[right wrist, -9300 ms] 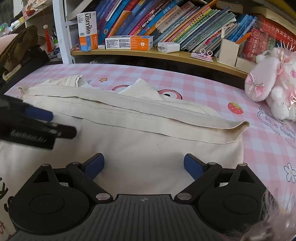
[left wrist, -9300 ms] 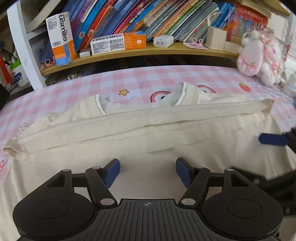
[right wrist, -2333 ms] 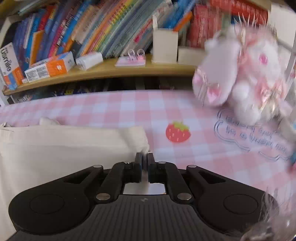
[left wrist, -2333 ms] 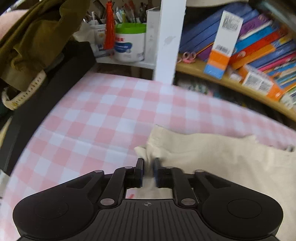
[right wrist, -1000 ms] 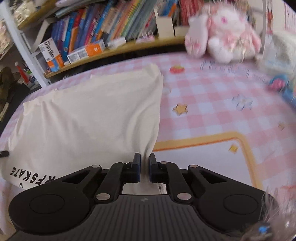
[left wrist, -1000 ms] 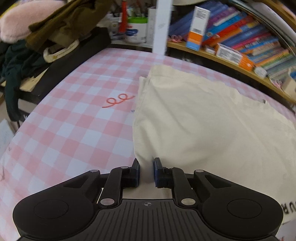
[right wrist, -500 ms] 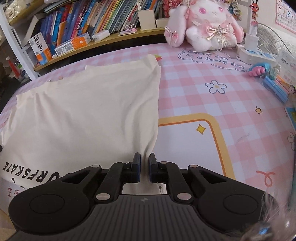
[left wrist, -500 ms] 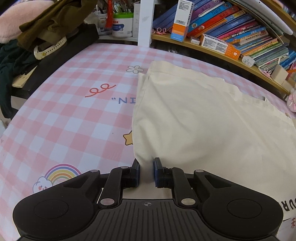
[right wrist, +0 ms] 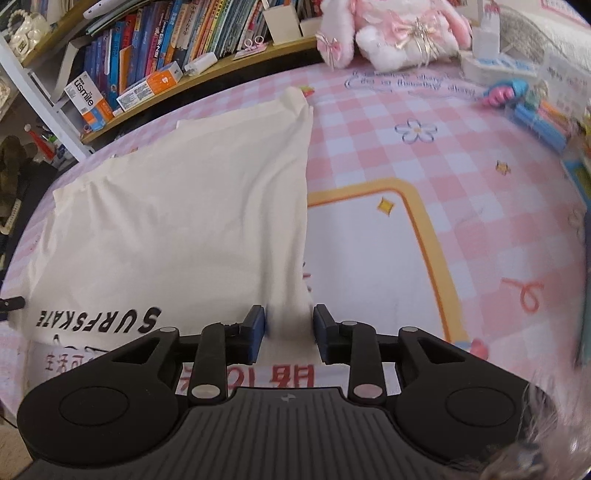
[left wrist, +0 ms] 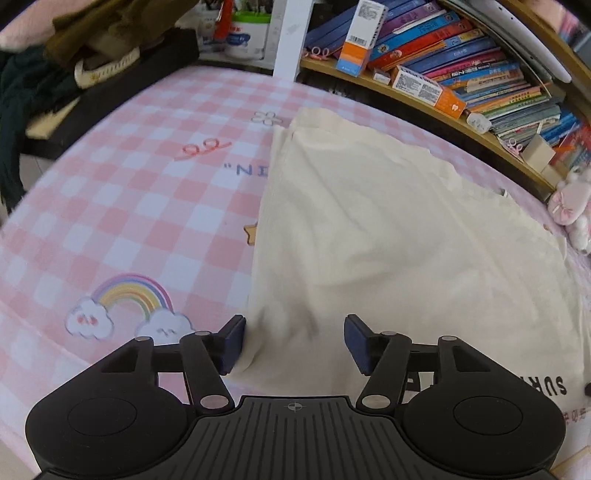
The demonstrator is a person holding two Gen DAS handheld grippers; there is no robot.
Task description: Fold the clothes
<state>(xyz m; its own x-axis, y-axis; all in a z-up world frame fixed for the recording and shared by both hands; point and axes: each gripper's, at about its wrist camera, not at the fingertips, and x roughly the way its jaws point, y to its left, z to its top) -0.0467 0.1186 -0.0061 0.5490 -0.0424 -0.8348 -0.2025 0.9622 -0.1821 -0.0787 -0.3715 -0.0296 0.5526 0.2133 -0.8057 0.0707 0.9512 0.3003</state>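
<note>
**Shirt folded toward the near edge, both claws letting go**

Shirt (left wrist: pixel 388 229), seen from the left wrist, lies cream and flat on the pink checked tabletop (left wrist: pixel 122 206), its folded top layer running away from the camera toward the bookshelf (left wrist: pixel 443 85). Its left edge runs nearly straight out from the left claw (left wrist: pixel 293 341). That claw's jaws have just been opening; they now stand apart, with the near left corner of the cloth between them, sagging against the left pad but not pinched. Printed lettering peeks out at the lower right.

From the right wrist, the same shirt (right wrist: pixel 184 206) spreads to the left of the view, and its right edge leads directly out from the right claw (right wrist: pixel 289 332) toward the plush toy (right wrist: pixel 395 33). These jaws too have just been parting, less widely, and the near right corner sits loosely between them, released. Black lettering shows on the layer beneath.

Each claw sits at its own near corner, so the shirt's long axis appears to run side to side between them; a further fold would likely go across that axis.
</note>
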